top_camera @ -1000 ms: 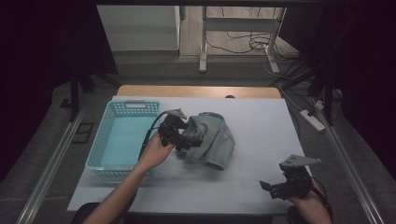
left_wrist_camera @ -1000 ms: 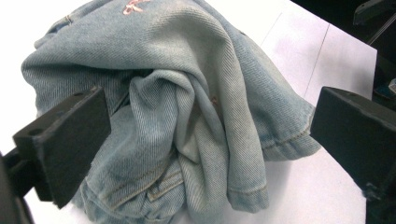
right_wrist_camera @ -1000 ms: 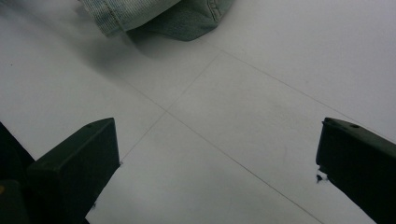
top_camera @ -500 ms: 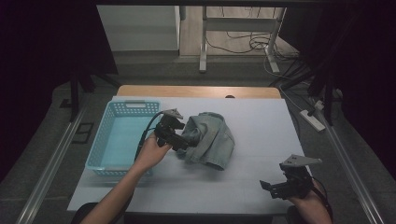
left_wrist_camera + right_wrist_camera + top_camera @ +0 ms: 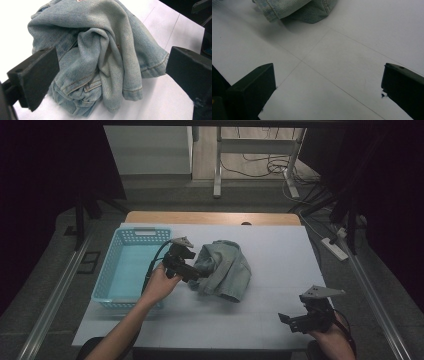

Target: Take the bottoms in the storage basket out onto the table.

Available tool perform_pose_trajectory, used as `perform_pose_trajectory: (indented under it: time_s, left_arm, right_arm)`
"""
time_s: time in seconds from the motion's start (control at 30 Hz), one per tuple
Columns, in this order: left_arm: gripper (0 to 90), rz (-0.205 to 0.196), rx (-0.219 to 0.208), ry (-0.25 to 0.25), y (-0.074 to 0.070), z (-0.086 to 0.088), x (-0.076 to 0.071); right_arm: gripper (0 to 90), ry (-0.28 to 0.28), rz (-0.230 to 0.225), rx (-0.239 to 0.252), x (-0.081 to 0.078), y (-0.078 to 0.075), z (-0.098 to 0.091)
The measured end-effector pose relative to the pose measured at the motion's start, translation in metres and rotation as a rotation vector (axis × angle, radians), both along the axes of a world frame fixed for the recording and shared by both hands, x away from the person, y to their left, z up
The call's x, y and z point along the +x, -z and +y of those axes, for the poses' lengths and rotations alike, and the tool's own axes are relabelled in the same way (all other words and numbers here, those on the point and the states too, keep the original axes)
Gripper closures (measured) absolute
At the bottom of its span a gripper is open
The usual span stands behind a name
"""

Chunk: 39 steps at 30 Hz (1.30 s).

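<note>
A crumpled pair of light blue denim jeans (image 5: pixel 225 269) lies in a heap near the middle of the white table (image 5: pixel 285 265). My left gripper (image 5: pixel 196 272) is at the heap's left edge, held by a hand between the basket and the denim. In the left gripper view the jeans (image 5: pixel 105 57) bulge between the two black jaws, and the left gripper (image 5: pixel 113 58) is open wide. My right gripper (image 5: pixel 292 322) rests open near the table's front right corner, away from the heap. In the right gripper view the right gripper (image 5: pixel 328 71) has bare table between its jaws, with the jeans' hem (image 5: pixel 287 7) at the top.
A light blue plastic basket (image 5: pixel 145 231) with nothing in it stands on the table's left part, just left of my left hand. A wooden strip (image 5: pixel 210 217) runs along the far edge. Beyond it are table legs and cables on the floor.
My left gripper has shifted slightly left, toward the basket, while staying at the jeans' edge. The jeans and the right gripper have not visibly moved.
</note>
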<state>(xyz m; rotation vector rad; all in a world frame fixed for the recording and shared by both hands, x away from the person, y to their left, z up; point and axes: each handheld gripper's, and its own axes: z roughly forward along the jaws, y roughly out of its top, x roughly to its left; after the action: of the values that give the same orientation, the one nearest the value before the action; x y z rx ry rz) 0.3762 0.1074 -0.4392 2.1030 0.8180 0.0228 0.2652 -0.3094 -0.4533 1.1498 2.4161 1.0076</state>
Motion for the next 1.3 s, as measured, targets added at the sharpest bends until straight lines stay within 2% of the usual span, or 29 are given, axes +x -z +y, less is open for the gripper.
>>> perform_pose_trajectory:
  time_s: [0.93, 1.3]
  left_arm:
    - [0.0, 0.011, -0.016, 0.002, 0.001, 0.014, -0.008]
    - [0.0, 0.02, -0.028, -0.015, 0.002, 0.021, -0.012]
  right_arm:
    - [0.0, 0.009, 0.001, 0.016, 0.0, 0.0, -0.001]
    - [0.0, 0.008, 0.002, 0.015, 0.0, 0.0, -0.002]
